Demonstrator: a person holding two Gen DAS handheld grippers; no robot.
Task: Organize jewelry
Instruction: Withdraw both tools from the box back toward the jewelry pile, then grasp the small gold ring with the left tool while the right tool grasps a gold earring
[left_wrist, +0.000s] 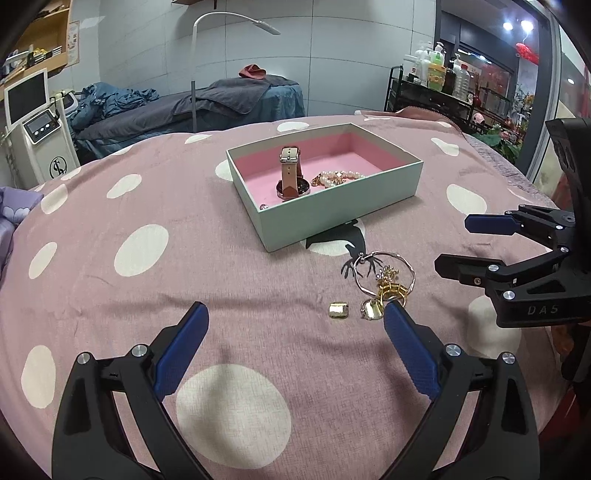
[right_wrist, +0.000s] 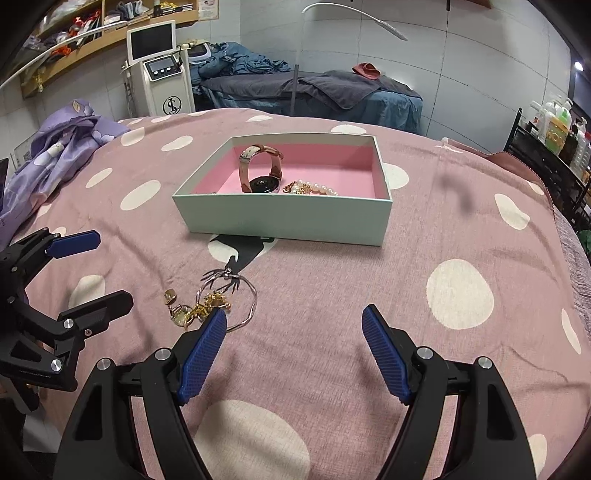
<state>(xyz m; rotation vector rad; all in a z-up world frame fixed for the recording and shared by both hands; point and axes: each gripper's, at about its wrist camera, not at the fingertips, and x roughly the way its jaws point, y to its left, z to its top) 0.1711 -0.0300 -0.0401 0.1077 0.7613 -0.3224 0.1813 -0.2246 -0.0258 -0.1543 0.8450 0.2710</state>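
A pale green box (left_wrist: 332, 214) (right_wrist: 280, 218) with a pink lining sits on the dotted pink cloth. Inside it stand a watch (left_wrist: 290, 173) (right_wrist: 260, 168) and a pearl bracelet (left_wrist: 340, 176) (right_wrist: 314, 188). In front of the box lies loose jewelry: a silver bangle (left_wrist: 384, 273) (right_wrist: 242, 299), gold pieces (left_wrist: 391, 291) (right_wrist: 207, 306) and a small gold square (left_wrist: 340, 309) (right_wrist: 170, 295). My left gripper (left_wrist: 295, 317) is open, its right fingertip beside the gold pieces. My right gripper (right_wrist: 295, 321) is open and holds nothing, its left fingertip over the bangle's edge.
The pink cloth (right_wrist: 443, 240) covers a wide soft surface. A crumpled purple sheet (right_wrist: 62, 147) lies at its far left. Behind are a white machine with a screen (right_wrist: 159, 74), a grey-blue bed (right_wrist: 314, 92) and a black rack of bottles (left_wrist: 439, 85).
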